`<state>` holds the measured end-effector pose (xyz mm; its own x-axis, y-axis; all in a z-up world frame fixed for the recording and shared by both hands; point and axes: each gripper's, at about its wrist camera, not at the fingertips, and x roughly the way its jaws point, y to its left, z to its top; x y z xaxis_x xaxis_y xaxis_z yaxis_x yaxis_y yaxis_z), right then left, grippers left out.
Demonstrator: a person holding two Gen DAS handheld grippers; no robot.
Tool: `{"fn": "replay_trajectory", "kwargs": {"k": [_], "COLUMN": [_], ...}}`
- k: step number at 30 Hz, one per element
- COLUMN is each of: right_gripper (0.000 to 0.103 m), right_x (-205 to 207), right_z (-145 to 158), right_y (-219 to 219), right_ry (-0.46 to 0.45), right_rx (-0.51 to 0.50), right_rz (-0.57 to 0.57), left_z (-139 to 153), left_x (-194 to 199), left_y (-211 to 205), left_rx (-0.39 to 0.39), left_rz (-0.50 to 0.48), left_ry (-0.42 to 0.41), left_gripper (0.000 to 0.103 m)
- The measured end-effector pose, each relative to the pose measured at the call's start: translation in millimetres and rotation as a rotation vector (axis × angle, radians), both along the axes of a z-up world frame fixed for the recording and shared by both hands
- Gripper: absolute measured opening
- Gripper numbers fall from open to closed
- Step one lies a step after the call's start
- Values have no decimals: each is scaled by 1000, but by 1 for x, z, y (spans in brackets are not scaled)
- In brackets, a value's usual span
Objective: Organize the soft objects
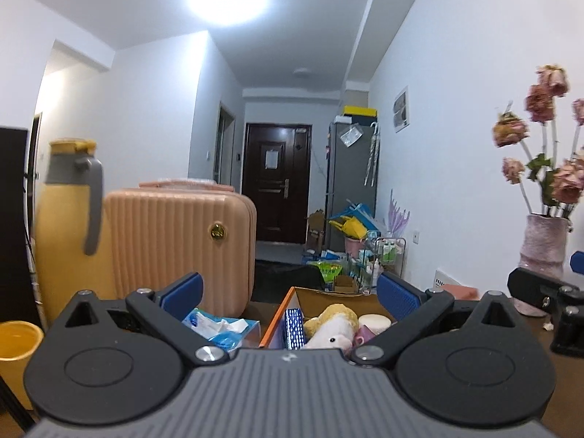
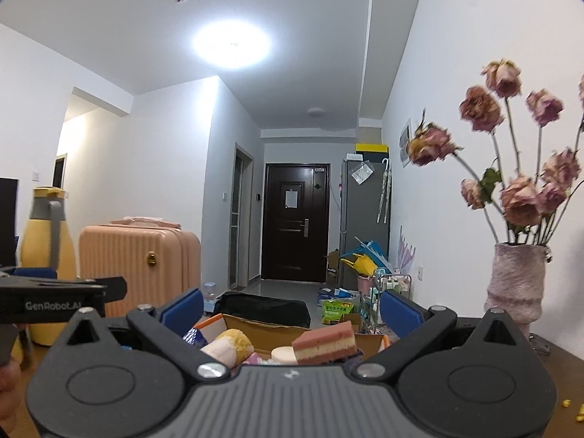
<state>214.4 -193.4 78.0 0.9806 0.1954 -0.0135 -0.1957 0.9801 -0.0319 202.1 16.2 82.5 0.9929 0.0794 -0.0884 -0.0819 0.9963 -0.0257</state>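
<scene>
Both grippers sit nearest the lenses, level over the near side of a brown tabletop (image 2: 558, 361): left gripper (image 1: 288, 292) with blue pads spread wide, nothing between them; right gripper (image 2: 292, 304) likewise spread and empty. Left gripper's body also shows at the left edge of the right wrist view, so the two are side by side, apart. Ahead of both, on the tabletop, stands an open cardboard box (image 1: 328, 297) with an orange outer wall; soft items lie inside it. Largest in the box: a plush toy (image 1: 334, 326), yellow and white, toward the box's left side. Next to it, in the right wrist view, a layered pink and cream sponge block (image 2: 325, 343) rests tilted above a pale round puff (image 2: 283, 356). A blue patterned packet (image 1: 295, 328) stands upright against the box's left wall. Left of the box, on the tabletop, lies a blue tissue pack (image 1: 222, 328) with white tissue sticking out; touching the box or not, cannot tell. Far left edge: a peach ribbed suitcase (image 1: 175, 244) and a tall yellow flask (image 1: 69, 233) with grey handle just beside it. Right edge: a pink vase (image 2: 514, 281) holding dried roses (image 2: 518, 197). Small yellow crumbs (image 2: 578, 414) lie at the tabletop's near right corner.
</scene>
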Motion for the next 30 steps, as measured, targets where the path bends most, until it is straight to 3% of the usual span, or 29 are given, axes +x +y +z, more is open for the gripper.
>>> {"fn": "replay_trajectory", "kwargs": {"k": [7,17,30], "right_gripper": [103,103,103], "right_x": [-74,-160,-211], "right_z": [0,-19,-31], "right_y": [-12,-28,-40], "right_ry": [-25,53,105], "right_rx": [-1,18,26], "right_rz": [-12,-29,-64], "left_z": [0,-30,-38], "left_x": [-73,-168,-205], "left_y": [1,-7,-12], "left_rx": [14,15,3], "left_rz": [-66,-123,-143], "left_ry": [-19,3,12], "left_gripper": [103,103,103]}}
